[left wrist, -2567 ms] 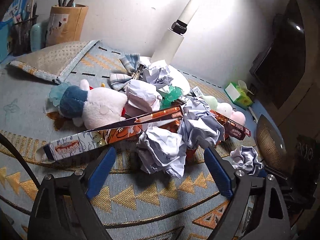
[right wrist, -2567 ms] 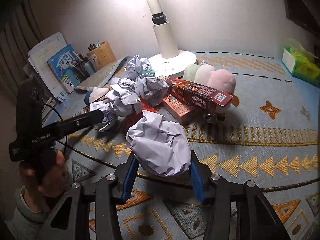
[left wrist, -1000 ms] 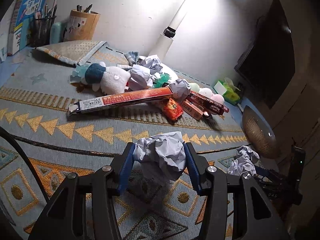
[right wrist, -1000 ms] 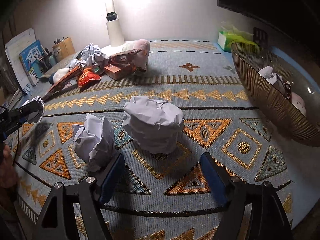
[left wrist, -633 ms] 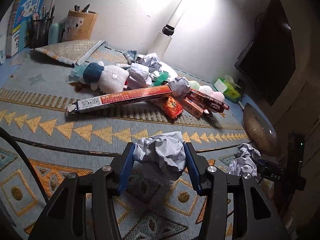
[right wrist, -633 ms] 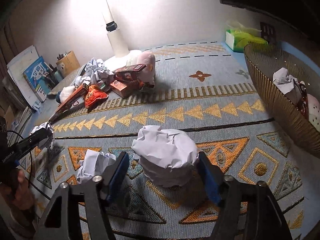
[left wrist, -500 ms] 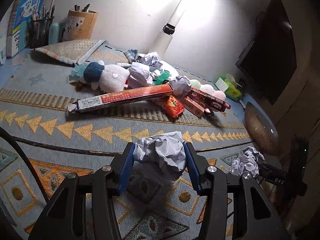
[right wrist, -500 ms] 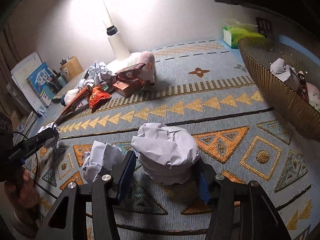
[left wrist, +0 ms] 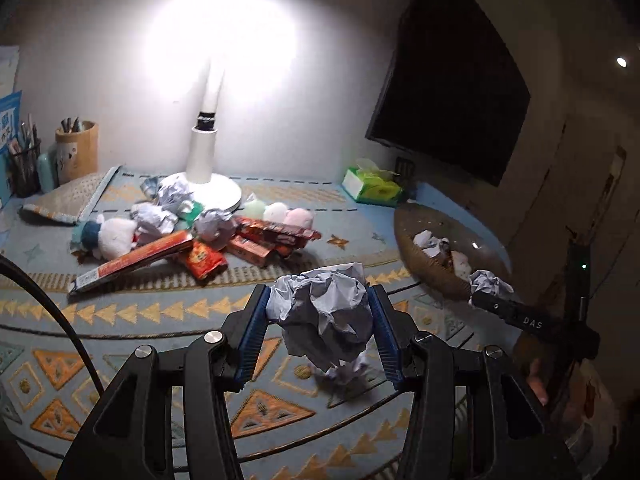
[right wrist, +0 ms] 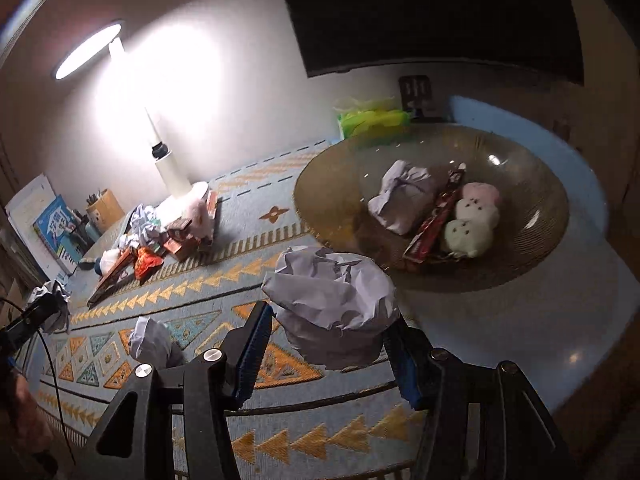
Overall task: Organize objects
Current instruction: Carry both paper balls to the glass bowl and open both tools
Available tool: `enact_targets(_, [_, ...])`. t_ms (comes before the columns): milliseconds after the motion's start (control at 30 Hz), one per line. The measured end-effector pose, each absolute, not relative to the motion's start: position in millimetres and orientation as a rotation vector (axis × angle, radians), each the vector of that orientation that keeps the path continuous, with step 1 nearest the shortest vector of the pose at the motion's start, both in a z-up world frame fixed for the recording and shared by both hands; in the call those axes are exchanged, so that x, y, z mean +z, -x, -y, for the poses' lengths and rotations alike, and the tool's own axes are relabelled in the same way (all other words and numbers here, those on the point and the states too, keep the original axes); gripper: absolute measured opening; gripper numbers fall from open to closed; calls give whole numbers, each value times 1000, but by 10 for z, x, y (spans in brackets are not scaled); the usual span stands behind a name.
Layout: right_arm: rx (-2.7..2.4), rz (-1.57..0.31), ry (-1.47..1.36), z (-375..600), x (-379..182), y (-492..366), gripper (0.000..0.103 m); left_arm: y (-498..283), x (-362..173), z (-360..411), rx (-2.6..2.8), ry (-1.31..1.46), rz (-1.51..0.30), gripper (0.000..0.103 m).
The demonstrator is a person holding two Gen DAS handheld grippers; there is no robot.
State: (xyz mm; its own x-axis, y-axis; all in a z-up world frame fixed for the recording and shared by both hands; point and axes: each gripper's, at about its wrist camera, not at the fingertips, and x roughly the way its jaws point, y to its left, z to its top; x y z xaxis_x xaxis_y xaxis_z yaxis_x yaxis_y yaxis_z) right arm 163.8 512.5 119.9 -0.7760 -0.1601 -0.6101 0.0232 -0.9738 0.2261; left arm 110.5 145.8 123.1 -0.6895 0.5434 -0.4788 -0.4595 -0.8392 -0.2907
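Note:
My left gripper (left wrist: pixel 318 330) is shut on a crumpled paper ball (left wrist: pixel 324 316) and holds it above the patterned mat. My right gripper (right wrist: pixel 328 340) is shut on a larger crumpled paper ball (right wrist: pixel 332 304), raised near the front rim of the brown wire bowl (right wrist: pixel 320 200). The bowl holds a paper ball (right wrist: pixel 404 196), a red box and round plush toys (right wrist: pixel 472 220). A third paper ball (right wrist: pixel 154 342) lies on the mat to the left. The bowl also shows in the left wrist view (left wrist: pixel 412 256).
A pile of plush toys, red boxes (left wrist: pixel 276 234) and paper balls (left wrist: pixel 174 192) lies by the white lamp base (left wrist: pixel 208 188). A green tissue box (left wrist: pixel 370 188) sits at the back. Pen holders (left wrist: pixel 76 150) and books stand at the far left. A dark screen hangs on the wall.
My right gripper closed on the large paper ball, lifted it and swung toward the bowl. My left gripper, still holding its paper ball, rose and turned right.

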Motion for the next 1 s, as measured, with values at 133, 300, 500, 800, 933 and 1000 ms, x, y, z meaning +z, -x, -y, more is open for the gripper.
enact_targets(133, [-2959, 373, -891, -5508, 1548, -1609, 55, -964, 1642, -2086, 2350, 701, 179, 47])
enact_targets(300, [-3025, 436, -948, -5875, 1635, -1313, 55, -730, 1583, -2965, 2303, 712, 122, 47])
enact_targets(500, [-3009, 477, -1056, -6061, 1507, -1059, 55, -326, 1206, -3712, 2218, 866, 138, 47])
enact_targets(800, [-2978, 466, -1102, -6149, 1498, -958, 71, -87, 1049, -4077, 2129, 933, 210, 84])
enact_targets(933, [-2966, 486, -1118, -6174, 1448, -1051, 71, -123, 971, -3939, 2128, 962, 258, 84])
enact_targets(1000, [-2956, 510, -1115, -6185, 1443, -1109, 71, -157, 998, -3815, 2139, 951, 266, 84])
